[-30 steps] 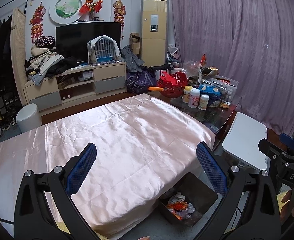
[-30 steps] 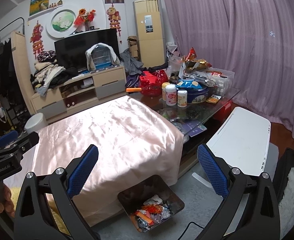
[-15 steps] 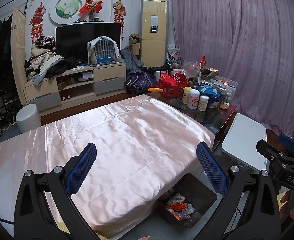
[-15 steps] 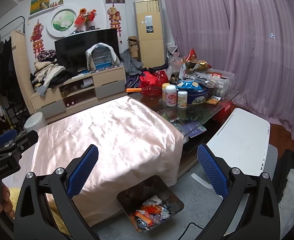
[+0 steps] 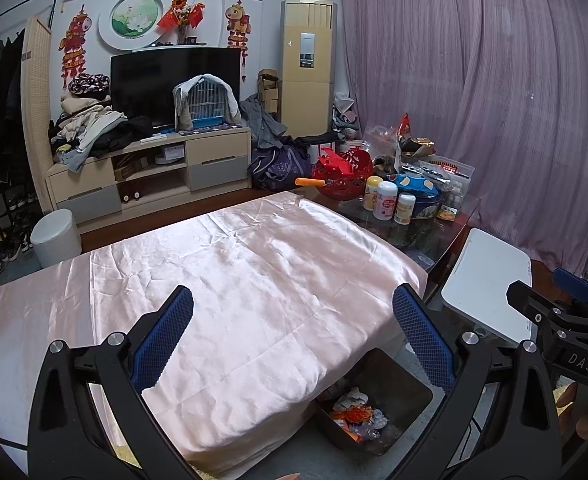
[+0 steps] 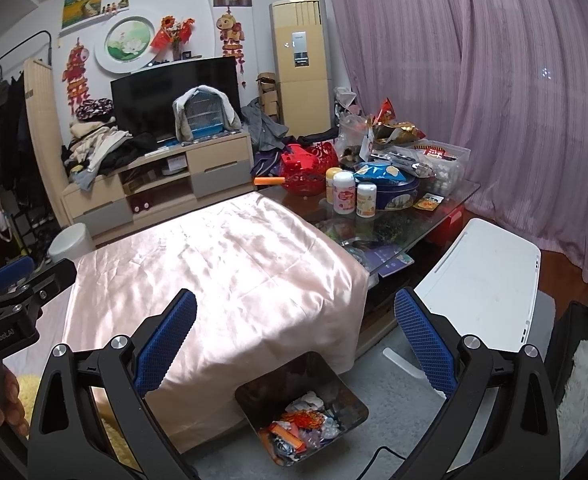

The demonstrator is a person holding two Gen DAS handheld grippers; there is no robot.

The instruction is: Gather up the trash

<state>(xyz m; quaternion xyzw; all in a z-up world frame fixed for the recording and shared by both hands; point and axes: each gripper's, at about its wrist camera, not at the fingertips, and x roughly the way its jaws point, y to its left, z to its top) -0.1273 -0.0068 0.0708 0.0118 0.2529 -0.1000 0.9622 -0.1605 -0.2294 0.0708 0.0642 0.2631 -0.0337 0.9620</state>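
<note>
A dark square trash bin (image 5: 390, 396) (image 6: 334, 392) stands on the grey floor at the near corner of the table, holding crumpled wrappers (image 6: 302, 426) in white, red and orange. The table is draped in a bare pink satin cloth (image 5: 230, 292) (image 6: 222, 264). My left gripper (image 5: 292, 332) hovers open above the cloth with nothing between its blue pads. My right gripper (image 6: 294, 332) is open too, held above the bin and the table corner. Each gripper shows at the edge of the other's view.
A glass coffee table (image 6: 446, 208) beyond the cloth holds jars, a blue tin, snack bags and a red basket (image 5: 344, 172). A white folding table (image 6: 490, 280) stands at right. A TV cabinet (image 5: 154, 172), a white pail (image 5: 56, 236) and purple curtains line the room.
Both views have shifted very slightly; the grippers stay open and nothing on the table or in the bin has moved.
</note>
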